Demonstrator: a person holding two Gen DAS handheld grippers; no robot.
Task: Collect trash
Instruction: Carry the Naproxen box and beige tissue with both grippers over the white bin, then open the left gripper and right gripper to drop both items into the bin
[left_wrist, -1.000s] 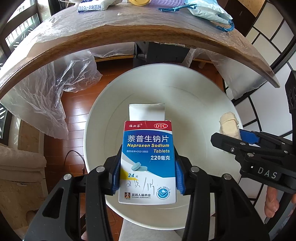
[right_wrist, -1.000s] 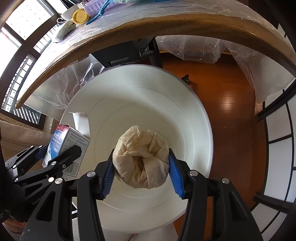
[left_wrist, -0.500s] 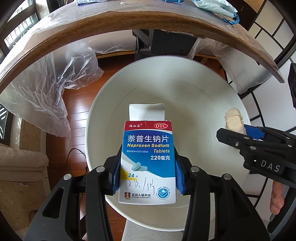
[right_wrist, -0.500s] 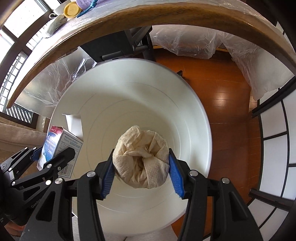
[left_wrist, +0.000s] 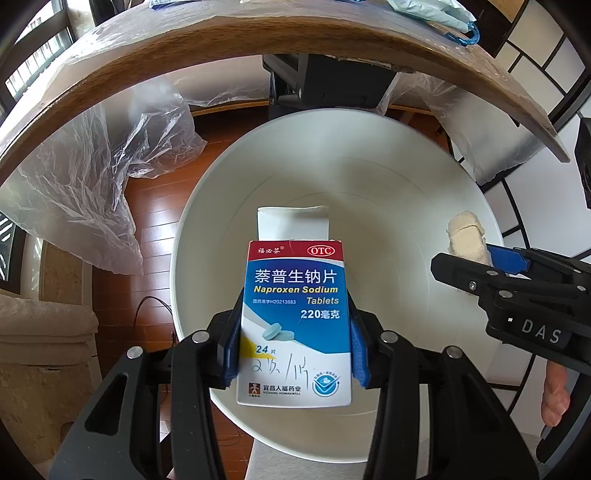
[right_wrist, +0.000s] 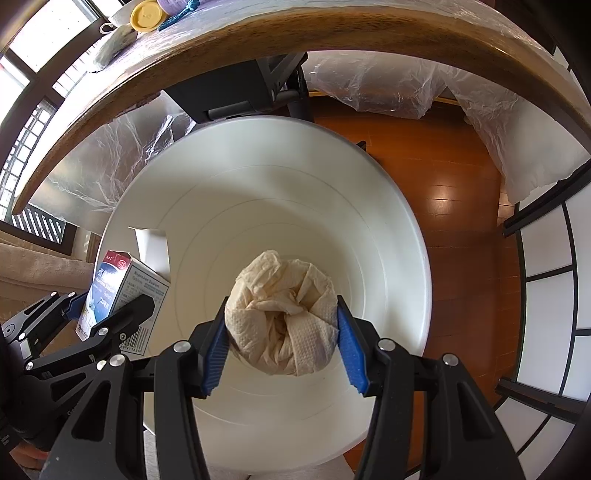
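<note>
Both items over the white bin (left_wrist: 199, 236): left tongs (left_wrist: 293, 347) clamp the pill box (left_wrist: 295, 321), right tongs (right_wrist: 282, 343) clamp the paper wad (right_wrist: 282, 325); neither dropped yet, bin looks empty.

Daylight enters from windows (right_wrist: 26, 40) at upper left, overexposed. Both views are bright and sharp at centre. Glare patches sit on the wooden floor (right_wrist: 447, 192). Fisheye distortion bows the worktop (left_wrist: 258, 40) edge; corners vignette to black.

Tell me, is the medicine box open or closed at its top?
Open. The white top flap of the medicine box stands up, unfolded, above its red edge, while the left gripper holds the box over the white bin.
</note>
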